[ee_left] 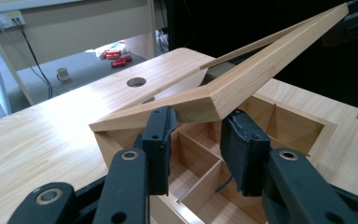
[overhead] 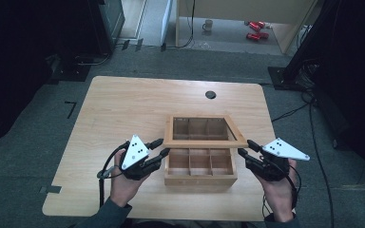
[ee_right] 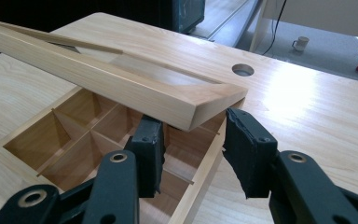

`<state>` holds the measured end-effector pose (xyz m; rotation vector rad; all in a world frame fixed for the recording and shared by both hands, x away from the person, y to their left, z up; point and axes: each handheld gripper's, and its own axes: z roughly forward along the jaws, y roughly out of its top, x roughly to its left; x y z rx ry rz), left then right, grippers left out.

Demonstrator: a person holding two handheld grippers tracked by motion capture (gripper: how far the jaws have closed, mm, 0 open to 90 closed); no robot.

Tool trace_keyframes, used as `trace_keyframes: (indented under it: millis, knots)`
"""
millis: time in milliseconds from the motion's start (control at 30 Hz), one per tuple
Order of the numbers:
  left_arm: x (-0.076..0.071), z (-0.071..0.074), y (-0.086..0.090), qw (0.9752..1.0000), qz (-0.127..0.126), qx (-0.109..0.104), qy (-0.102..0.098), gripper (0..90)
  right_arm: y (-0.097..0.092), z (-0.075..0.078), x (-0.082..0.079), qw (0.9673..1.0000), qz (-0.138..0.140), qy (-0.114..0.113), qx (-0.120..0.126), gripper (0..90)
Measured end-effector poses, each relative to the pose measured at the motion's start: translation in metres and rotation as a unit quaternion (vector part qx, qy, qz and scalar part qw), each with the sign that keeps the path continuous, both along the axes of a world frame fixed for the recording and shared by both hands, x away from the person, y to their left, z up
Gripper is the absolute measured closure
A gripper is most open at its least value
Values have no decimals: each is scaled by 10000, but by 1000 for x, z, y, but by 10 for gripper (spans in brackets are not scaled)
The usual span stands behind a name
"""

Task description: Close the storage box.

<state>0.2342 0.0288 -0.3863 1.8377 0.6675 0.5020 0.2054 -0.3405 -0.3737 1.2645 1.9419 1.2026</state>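
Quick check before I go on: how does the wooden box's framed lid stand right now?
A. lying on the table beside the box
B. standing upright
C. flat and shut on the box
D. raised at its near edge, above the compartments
D: the lid is tilted up at its near edge over the box, whose compartments lie open to view beneath it.

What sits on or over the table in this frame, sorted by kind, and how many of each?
box: 1
lid: 1
grippers: 2 (left gripper, right gripper)
Total: 4
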Motion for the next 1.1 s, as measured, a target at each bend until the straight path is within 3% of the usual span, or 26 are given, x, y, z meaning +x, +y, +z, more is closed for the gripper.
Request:
trace_keyframes:
  millis: [1100]
  knots:
    - [-14,-17,0,9999,38,68,121,634,0,-19,-12,9999,37,135,12,576]
